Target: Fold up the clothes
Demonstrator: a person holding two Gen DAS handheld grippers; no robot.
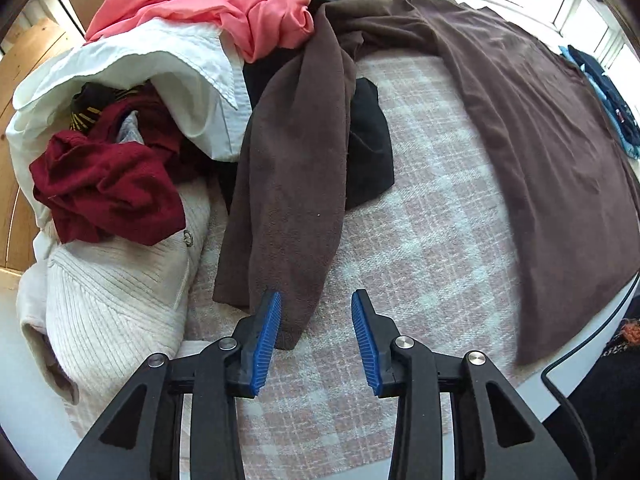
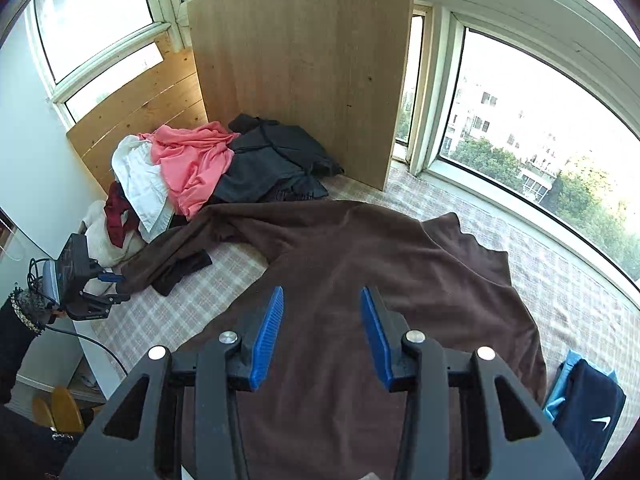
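Only one mark can be read: a white swoosh logo on the navy garment (image 2: 588, 416) folded at the near right edge, with a light-blue piece under it. No other writing is legible.

One brown long-sleeved top (image 2: 360, 264) is spread on the checked cover (image 2: 160, 320) of the table; body toward the right, one sleeve (image 1: 288, 184) stretched out toward the clothes pile. The sleeve cuff is seen just beside the left tongs (image 1: 316, 300), overlapped by one blue pad (image 1: 266, 344) in the left wrist view; contact cannot be told.

Pile at the far left, counted as visible: one pink garment (image 1: 256, 12), one white shirt (image 1: 192, 64), one dark red knit (image 1: 108, 188), one cream ribbed knit (image 1: 116, 300), plus dark grey/black clothing (image 2: 272, 160) behind. One small black piece (image 1: 368, 152) is tucked under the sleeve.

Left tongs: partly open, nothing gripped. Right tongs (image 2: 322, 300): partly open, held above the brown top's body, nothing between the pads.

Two wooden boards are stood against the windows.
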